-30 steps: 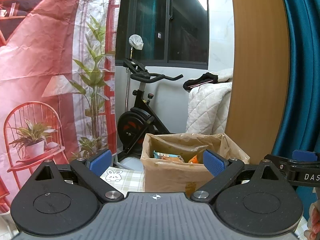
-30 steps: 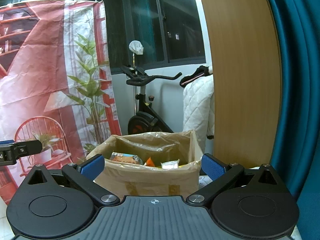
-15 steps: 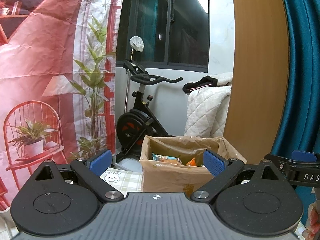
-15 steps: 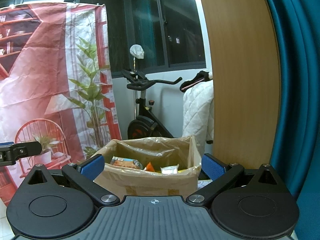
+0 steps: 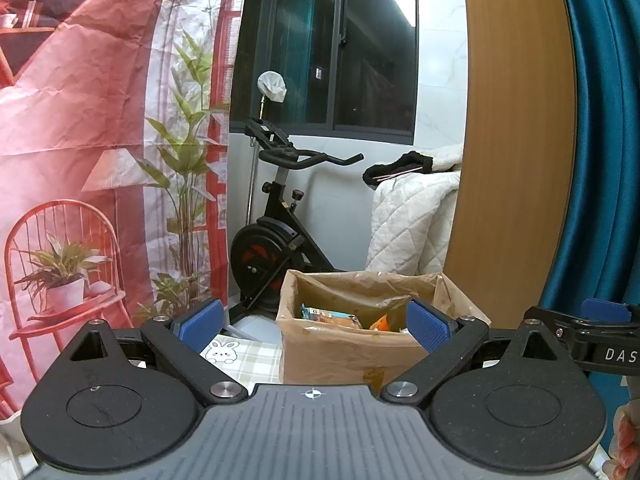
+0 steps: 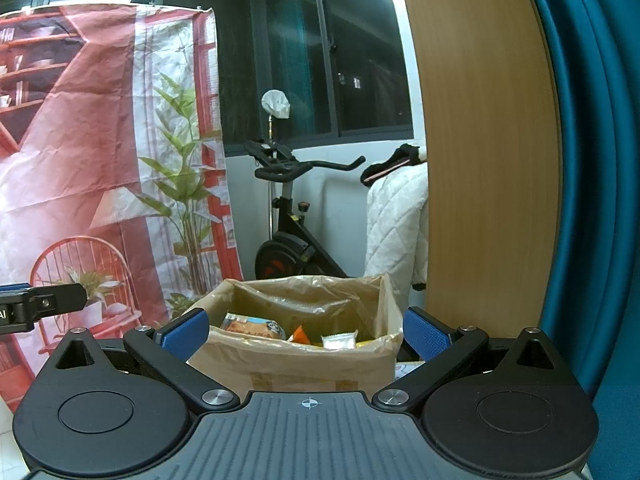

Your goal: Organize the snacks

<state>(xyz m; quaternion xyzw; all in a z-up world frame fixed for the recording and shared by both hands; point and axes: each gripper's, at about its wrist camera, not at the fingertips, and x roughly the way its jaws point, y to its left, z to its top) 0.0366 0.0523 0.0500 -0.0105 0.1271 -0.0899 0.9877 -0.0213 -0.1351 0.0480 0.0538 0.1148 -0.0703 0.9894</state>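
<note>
One big red printed backdrop (image 5: 80, 128) fills the left of both views, showing a painted chair and potted plants. Next to it, one tall wooden panel (image 6: 488, 140) stands on the right, with one teal curtain (image 5: 600, 128) hanging just beyond it. Behind, one dark window (image 5: 360, 48) looks out on night, and one black exercise bike (image 5: 280, 216) stands under it, a white cover on its saddle. One white quilted blanket (image 5: 412, 224) is draped beside the bike, with something dark lying on top.

Now the action: one cardboard box (image 6: 304, 364), lined with a brown plastic bag, sits on a checked tablecloth (image 5: 248, 356) with one little rabbit printed on it. The snacks (image 6: 296, 330) are inside the box. From the right wrist I count three packets peeking above the rim: one with a biscuit picture, one orange, one white. More may lie under them; I cannot tell.

Two grippers are up. The left gripper (image 5: 314, 322) hovers just short of the box, blue pads wide apart, nothing between them. The right gripper (image 6: 306, 332) hangs the same way, jaws spread and empty, framing the box. Fingertips of one hand (image 5: 626, 444) show at the lower right edge.
</note>
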